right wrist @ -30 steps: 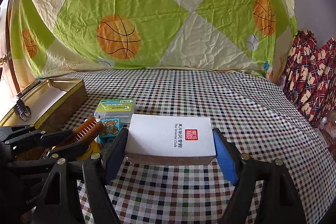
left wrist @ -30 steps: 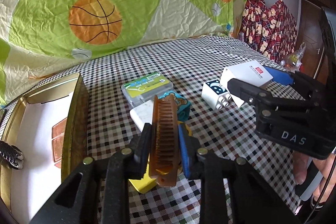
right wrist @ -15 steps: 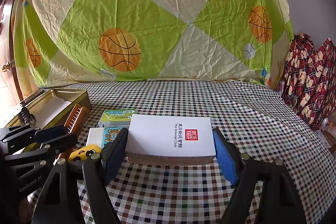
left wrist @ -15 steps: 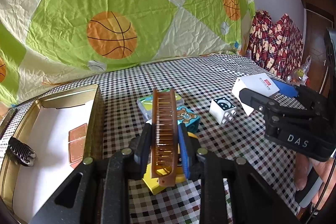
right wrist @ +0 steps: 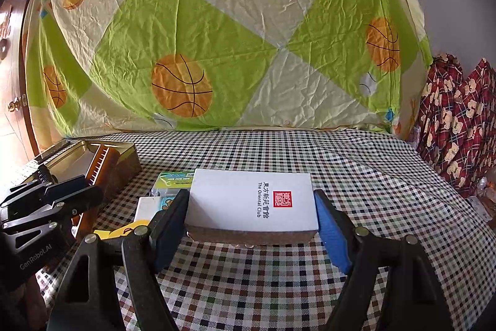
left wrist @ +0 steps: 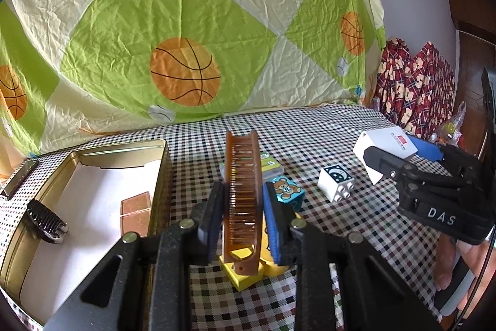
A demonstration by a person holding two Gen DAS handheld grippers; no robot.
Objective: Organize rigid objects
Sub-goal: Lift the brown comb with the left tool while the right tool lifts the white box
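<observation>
My left gripper (left wrist: pixel 243 207) is shut on a brown translucent comb (left wrist: pixel 241 163), which stands upright between the pads, lifted off the checked cloth beside the gold tin (left wrist: pixel 164 176). In the right wrist view the same comb (right wrist: pixel 102 166) shows in front of the tin (right wrist: pixel 124 163), in the left gripper (right wrist: pixel 90 185). My right gripper (right wrist: pixel 252 213) is shut on a white box with a red seal (right wrist: pixel 251 200), held level above the cloth. From the left wrist view that box (left wrist: pixel 384 145) hangs at the far right.
The tin holds a black ribbed clip (left wrist: pixel 45 221) and a brown tile (left wrist: pixel 136 213). On the cloth lie a teddy-bear block (left wrist: pixel 286 188), a white block (left wrist: pixel 336 182), a yellow block (left wrist: pixel 245 275) and a green-labelled case (left wrist: pixel 269 165). A basketball-print sheet hangs behind.
The left gripper has risen with the comb and swung left toward the tin, which now fills more of its view. The right gripper has kept the white box almost still.
</observation>
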